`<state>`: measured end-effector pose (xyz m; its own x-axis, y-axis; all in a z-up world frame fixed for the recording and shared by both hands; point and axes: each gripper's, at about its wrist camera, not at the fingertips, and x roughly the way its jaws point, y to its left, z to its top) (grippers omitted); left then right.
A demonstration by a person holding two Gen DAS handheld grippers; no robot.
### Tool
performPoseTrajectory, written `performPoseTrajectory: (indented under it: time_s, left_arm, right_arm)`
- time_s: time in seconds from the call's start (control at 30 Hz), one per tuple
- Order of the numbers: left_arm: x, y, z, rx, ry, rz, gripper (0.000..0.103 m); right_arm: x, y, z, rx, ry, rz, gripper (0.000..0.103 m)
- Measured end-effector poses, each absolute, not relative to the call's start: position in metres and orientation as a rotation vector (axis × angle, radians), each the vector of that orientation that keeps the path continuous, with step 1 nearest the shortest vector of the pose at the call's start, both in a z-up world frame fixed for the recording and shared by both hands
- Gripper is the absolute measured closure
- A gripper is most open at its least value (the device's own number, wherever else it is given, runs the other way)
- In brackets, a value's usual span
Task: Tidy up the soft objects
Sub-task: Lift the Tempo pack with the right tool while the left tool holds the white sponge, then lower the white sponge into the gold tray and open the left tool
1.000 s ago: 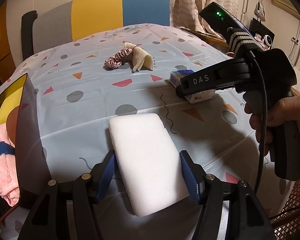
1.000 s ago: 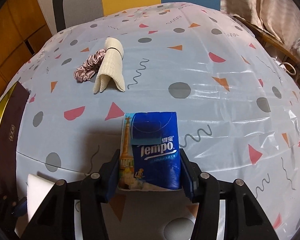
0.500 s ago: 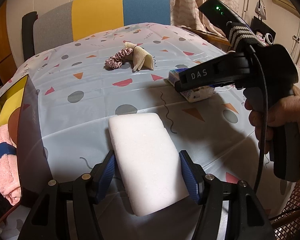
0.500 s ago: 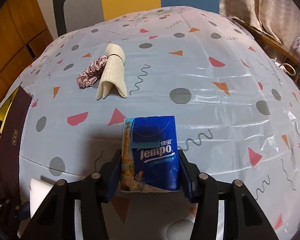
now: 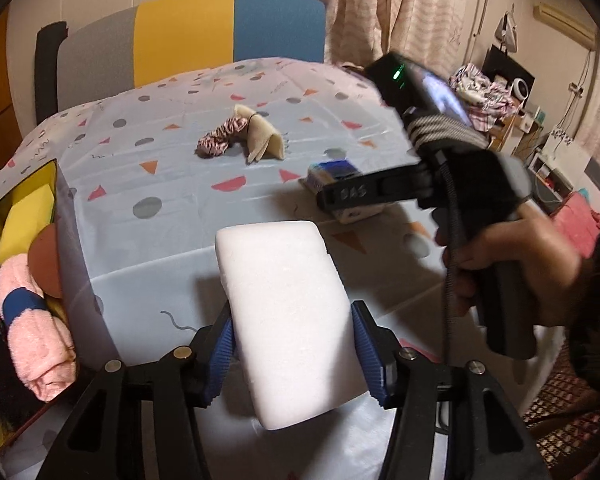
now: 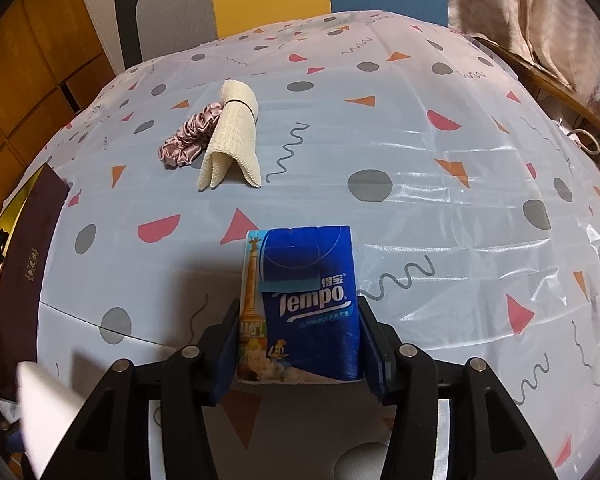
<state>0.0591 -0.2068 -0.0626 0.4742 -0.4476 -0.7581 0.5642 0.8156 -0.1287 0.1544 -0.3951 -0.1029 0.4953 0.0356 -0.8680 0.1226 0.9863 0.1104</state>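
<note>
A white sponge block (image 5: 284, 304) sits between the blue pads of my left gripper (image 5: 292, 332), whose jaws are closing. The pads press its sides and it hangs tilted just above the patterned tablecloth (image 5: 160, 248). The sponge's blurred corner (image 6: 44, 400) shows at the lower left of the right wrist view. My right gripper (image 6: 299, 320) is shut on a blue Tempo tissue pack (image 6: 308, 272), which rests low on the cloth. From the left wrist view the tissue pack (image 5: 332, 172) is half hidden behind that gripper, held by a hand (image 5: 520, 260).
A pink scrunchie (image 6: 184, 140) and a rolled cream cloth (image 6: 232, 144) lie together farther back on the table. At the table's left edge stands a dark open box (image 5: 76, 260) holding a pink towel (image 5: 32, 320). A striped chair (image 5: 188, 40) stands behind the table.
The left gripper's jaws have narrowed onto the sponge and lifted it off the tablecloth. The right gripper and its tissue pack have kept still.
</note>
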Motion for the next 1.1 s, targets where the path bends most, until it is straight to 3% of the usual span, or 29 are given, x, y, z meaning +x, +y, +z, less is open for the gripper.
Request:
performPoseTrajectory:
  time_s: [0.3,0.57,0.87,1.1]
  left_arm:
    - [0.056,-0.168,-0.015,0.022,0.855,-0.611,0.047]
    - [0.075,-0.062,0.014,-0.119,0.844,-0.376,0.047]
    - [0.1,0.077,-0.029,-0.293,0.996,-0.005,0.047]
    - [0.112,0.1,-0.059,-0.339,1.059,0.051,0.044]
  right_arm:
    - [0.155,-0.391,-0.102,0.117,1.049,-0.056,0.05]
    - [0.154,-0.387,-0.101,0.076,1.047,-0.064,0.051]
    - [0.154,-0.384,-0.101,0.065,1.046,-0.071,0.051]
    - [0.152,-0.385,-0.1,0.066,1.042,-0.072,0.05]
